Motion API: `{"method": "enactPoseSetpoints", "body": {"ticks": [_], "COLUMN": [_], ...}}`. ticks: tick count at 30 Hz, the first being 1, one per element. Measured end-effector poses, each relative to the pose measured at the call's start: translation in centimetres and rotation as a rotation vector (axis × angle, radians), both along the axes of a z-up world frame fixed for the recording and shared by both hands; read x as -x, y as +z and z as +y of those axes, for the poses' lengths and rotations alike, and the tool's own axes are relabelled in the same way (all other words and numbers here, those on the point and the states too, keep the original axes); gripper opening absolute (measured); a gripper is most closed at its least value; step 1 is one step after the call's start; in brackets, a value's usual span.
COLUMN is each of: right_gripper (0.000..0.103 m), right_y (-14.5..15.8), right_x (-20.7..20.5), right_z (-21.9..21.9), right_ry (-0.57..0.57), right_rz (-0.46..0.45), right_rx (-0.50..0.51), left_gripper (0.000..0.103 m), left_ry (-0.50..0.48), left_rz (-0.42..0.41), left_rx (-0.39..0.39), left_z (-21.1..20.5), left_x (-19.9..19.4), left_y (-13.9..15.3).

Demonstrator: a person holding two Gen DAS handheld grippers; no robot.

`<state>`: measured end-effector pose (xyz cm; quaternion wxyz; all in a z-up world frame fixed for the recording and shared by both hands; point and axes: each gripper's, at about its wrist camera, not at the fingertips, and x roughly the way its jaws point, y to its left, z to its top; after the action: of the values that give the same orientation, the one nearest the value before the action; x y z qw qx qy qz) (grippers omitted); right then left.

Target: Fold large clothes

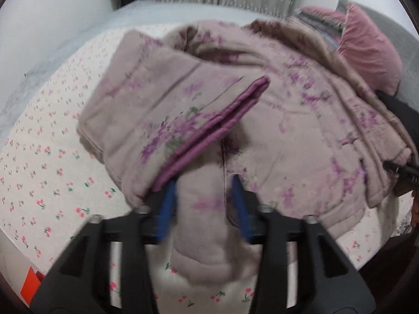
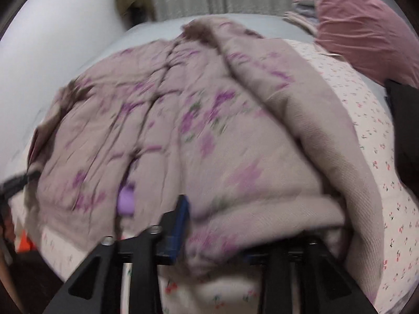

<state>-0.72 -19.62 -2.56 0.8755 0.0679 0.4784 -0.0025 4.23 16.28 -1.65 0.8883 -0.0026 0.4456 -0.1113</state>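
A padded beige jacket (image 1: 199,99) with purple flowers and a purple cuff lies bunched on the bed. My left gripper (image 1: 204,198) is shut on a fold of its hem, with cloth between the blue fingers (image 1: 167,204). In the right wrist view the same jacket (image 2: 183,130) fills the middle. My right gripper (image 2: 217,225) is shut on its near edge; its left blue finger (image 2: 180,225) shows and cloth covers the right one. The right gripper's tip also shows at the right edge of the left wrist view (image 1: 400,167), touching the jacket.
The bed sheet (image 1: 52,157) is pale with small cherry prints. A pink pillow (image 1: 366,52) and stacked clothes lie at the head of the bed, also in the right wrist view (image 2: 361,26). A curtain and white wall stand behind. An orange item (image 1: 31,285) sits below the bed edge.
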Motion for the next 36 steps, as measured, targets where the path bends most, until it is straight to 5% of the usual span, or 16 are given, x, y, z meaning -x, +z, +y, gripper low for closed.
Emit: {"method": "enactPoseSetpoints", "body": {"ticks": [2,8,12,16,22,25,26,28,29,34,35,36], "right_gripper": [0.066,0.077,0.083,0.083,0.083,0.083,0.083,0.083,0.083,0.083,0.083,0.083], "right_y": [1.0,7.1,9.3,8.9,7.2,5.2,4.7,3.6,3.3,2.9,2.9,2.9], "right_x": [1.3,5.3,5.1,2.3,-4.7,-6.9,-7.4,-8.4,-8.5,-9.0,-9.0,-9.0], "right_z": [0.0,1.6,2.6,3.4,2.2,1.9,1.8,1.6,1.6,0.9,0.8,0.7], "right_ry": [0.065,0.225,0.243,0.159,0.039,-0.005,-0.016,-0.028,-0.033,-0.048,-0.051,-0.056], "right_rz": [0.008,-0.135,-0.256,-0.334,-0.39,-0.332,-0.309,-0.271,-0.263,-0.27,-0.271,-0.272], "right_rx": [-0.077,-0.187,-0.231,-0.197,-0.247,-0.175,-0.164,-0.156,-0.155,-0.104,-0.1,-0.1], "left_gripper": [0.072,0.077,0.096,0.097,0.097,0.077,0.06,0.009,0.003,0.001,0.003,0.018], "left_ry": [-0.009,0.021,0.034,0.044,0.028,0.076,0.101,0.167,0.217,0.365,0.369,0.368], "left_rz": [-0.044,-0.183,-0.33,-0.269,-0.193,-0.14,-0.121,-0.072,-0.052,-0.115,-0.112,-0.104], "left_rx": [0.031,-0.063,-0.155,-0.166,-0.306,-0.257,-0.22,-0.17,-0.166,-0.085,-0.064,-0.056], "left_z": [0.4,0.5,-0.7,-1.7,-3.4,-2.1,-1.3,0.9,2.3,9.1,9.7,10.2], "left_x": [0.6,2.3,2.9,0.3,-4.4,-5.6,-5.9,-6.6,-7.1,-7.4,-7.4,-7.0], "left_y": [1.0,3.5,5.0,4.2,-0.2,-1.3,-1.3,-0.8,-0.2,5.1,5.7,6.5]}}
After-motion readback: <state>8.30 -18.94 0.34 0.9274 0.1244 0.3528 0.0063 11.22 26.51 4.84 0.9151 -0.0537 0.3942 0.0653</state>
